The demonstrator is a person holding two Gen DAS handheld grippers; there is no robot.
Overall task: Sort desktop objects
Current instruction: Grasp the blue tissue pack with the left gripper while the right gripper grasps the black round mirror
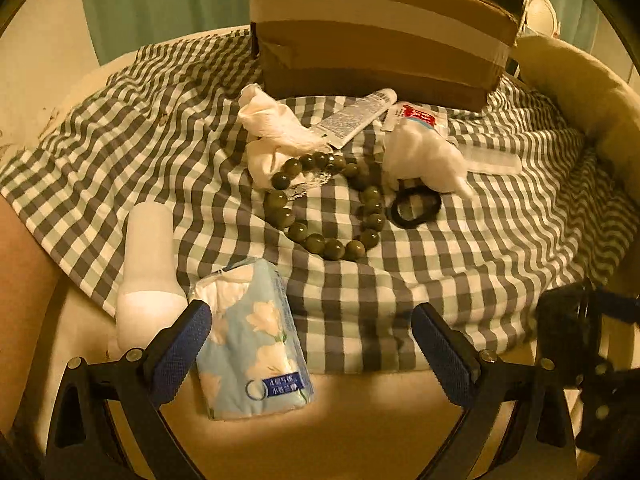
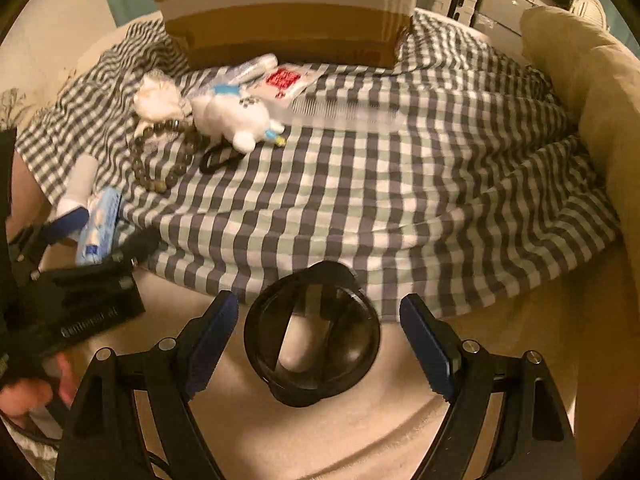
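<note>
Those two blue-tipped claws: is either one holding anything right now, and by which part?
Nothing is held. The left gripper stands open around the blue floral tissue pack; the right gripper stands open around the round black lid. The pads touch neither.

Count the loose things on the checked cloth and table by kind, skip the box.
Tissue pack: 1
Bottle: 1
Bead strings: 1
Tubes: 1
Plush toys: 1
Combs: 1
Black rings: 1
Round black case: 1
Crumpled tissue: 1
Red sachets: 1
Total: 10
</note>
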